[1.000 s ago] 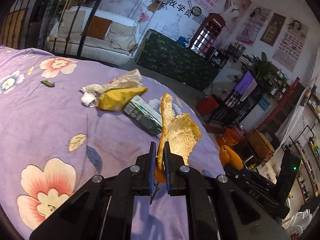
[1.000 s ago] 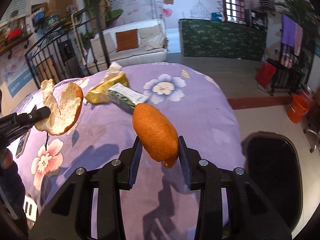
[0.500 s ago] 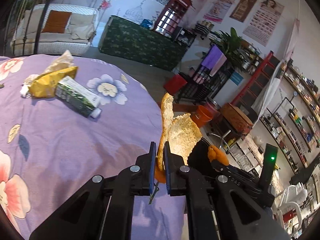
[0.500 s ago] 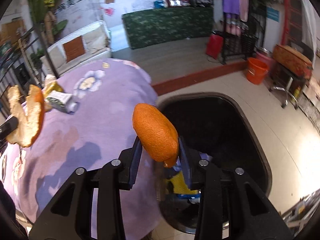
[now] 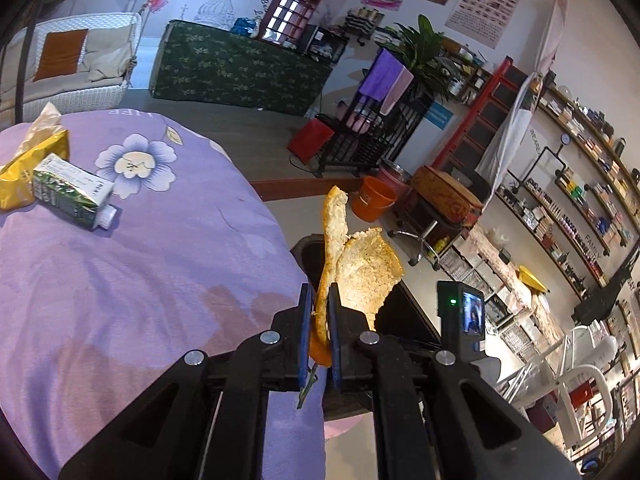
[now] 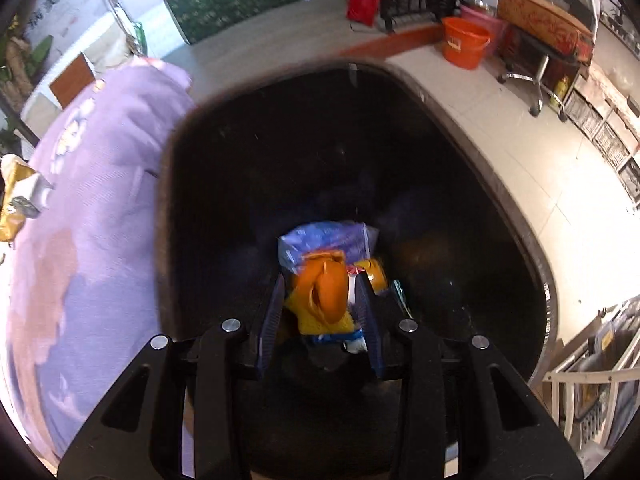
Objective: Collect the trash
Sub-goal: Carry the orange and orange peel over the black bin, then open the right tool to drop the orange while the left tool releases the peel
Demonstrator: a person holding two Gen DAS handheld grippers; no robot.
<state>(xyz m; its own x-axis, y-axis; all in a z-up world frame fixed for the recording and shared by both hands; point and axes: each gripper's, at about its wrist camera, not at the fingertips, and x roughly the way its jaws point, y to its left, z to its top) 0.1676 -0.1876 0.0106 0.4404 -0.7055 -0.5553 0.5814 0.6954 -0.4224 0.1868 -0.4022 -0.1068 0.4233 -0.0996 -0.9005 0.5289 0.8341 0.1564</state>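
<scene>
My left gripper (image 5: 319,300) is shut on a curled piece of orange peel (image 5: 360,276), pale side showing, held over the table's right edge beside the black trash bin (image 5: 310,250). My right gripper (image 6: 321,286) points down into the bin (image 6: 400,140). A second orange peel (image 6: 326,292) sits loose below its fingers, clear of both pads, over a blue wrapper (image 6: 328,240) and yellow trash at the bottom. On the purple flowered tablecloth (image 5: 140,280) lie a green carton (image 5: 70,196) and a yellow wrapper (image 5: 28,168).
The bin stands on the tiled floor against the table's right side. Beyond it are an orange bucket (image 5: 374,202), a stool carrying a wooden box (image 5: 444,200) and a black rack (image 5: 372,136). White chair frames (image 5: 584,384) stand at the right.
Both grippers swung right, off the table toward the bin. The right one tipped down over the bin's mouth, and its orange peel has left the pads and dropped lower.
</scene>
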